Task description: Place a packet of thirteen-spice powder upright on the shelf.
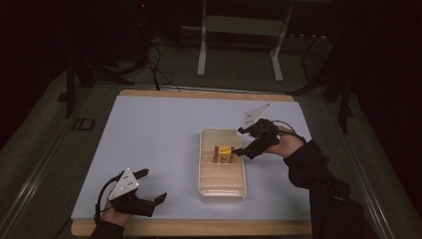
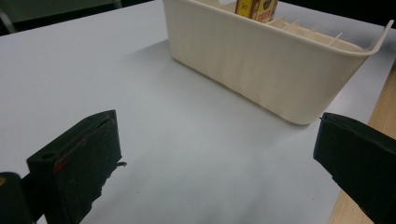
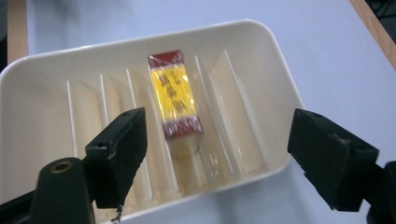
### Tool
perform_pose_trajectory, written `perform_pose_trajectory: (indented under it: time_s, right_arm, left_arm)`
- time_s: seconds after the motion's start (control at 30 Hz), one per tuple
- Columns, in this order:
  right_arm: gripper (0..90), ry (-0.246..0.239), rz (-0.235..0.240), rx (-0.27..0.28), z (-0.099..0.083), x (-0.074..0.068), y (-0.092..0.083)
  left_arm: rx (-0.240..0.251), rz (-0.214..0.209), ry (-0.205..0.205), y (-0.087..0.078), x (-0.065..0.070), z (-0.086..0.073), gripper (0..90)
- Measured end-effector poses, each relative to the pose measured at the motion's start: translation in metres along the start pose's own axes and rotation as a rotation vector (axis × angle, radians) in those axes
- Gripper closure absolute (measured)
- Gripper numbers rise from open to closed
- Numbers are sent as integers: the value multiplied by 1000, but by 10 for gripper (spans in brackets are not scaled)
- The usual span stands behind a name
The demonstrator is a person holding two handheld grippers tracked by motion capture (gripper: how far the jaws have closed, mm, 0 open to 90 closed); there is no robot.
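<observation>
- Overhead, the high view took in both claws at once: the left claw (image 1: 149,186) sat near the tabletop (image 1: 149,129) edge at about 7 o'clock, and the right claw (image 1: 240,141) hovered at the 3 o'clock side of the tray (image 1: 222,186).
- From the right gripper view alone, the box (image 3: 175,95) could be read properly: yellow face, dark red ends, lying in one slot between the tray's (image 3: 261,60) thin dividers, roughly mid-tray.
- That view showed the right claw (image 3: 217,151) spread wide above the tray, nothing between its pads, the box apart from both.
- Meanwhile the left gripper view gave the tray's outer wall (image 2: 261,70) from low down, at about 1 o'clock, with just the box top (image 2: 257,8) peeking over the rim.
- There the left claw (image 2: 217,158) stood spread too, bare tabletop between its pads.
- Count: one tray, one box, two claws.
</observation>
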State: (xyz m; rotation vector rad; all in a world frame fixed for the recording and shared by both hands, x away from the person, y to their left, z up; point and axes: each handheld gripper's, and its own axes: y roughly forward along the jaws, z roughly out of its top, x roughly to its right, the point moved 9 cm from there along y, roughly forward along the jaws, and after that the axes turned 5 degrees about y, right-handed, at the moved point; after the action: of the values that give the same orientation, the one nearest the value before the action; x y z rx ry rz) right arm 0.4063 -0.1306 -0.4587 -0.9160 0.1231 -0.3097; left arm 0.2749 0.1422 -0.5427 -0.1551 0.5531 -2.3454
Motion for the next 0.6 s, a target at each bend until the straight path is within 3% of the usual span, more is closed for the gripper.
perform_pose_trajectory:
  time_s: [0.13,0.17,0.2,0.33,0.4,0.43,0.47,0.6]
  right_arm:
    - [134,32,-11,15,-7,4,-7]
    - [133,88,-63,36,-14,13,-15]
    - [133,88,-63,36,-14,13,-15]
    - [135,162,-139,66,-31,28,-27]
    - [136,189,-147,77,-34,30,-29]
    - [137,230,-190,113,-39,34,-34]
    - [137,260,-203,127,-42,36,-35]
    - [138,310,-251,153,-56,39,-37]
  left_arm:
    - [-2,-1,0,0,0,0,9]
    - [-2,-1,-1,0,0,0,9]
    - [-2,-1,-1,0,0,0,10]
    - [-1,0,-3,0,0,0,9]
    - [-2,0,-2,0,0,0,10]
    - [-2,1,-3,1,0,0,9]
    - [-2,1,-3,1,0,0,9]
    - [-5,1,-4,1,0,-1,9]
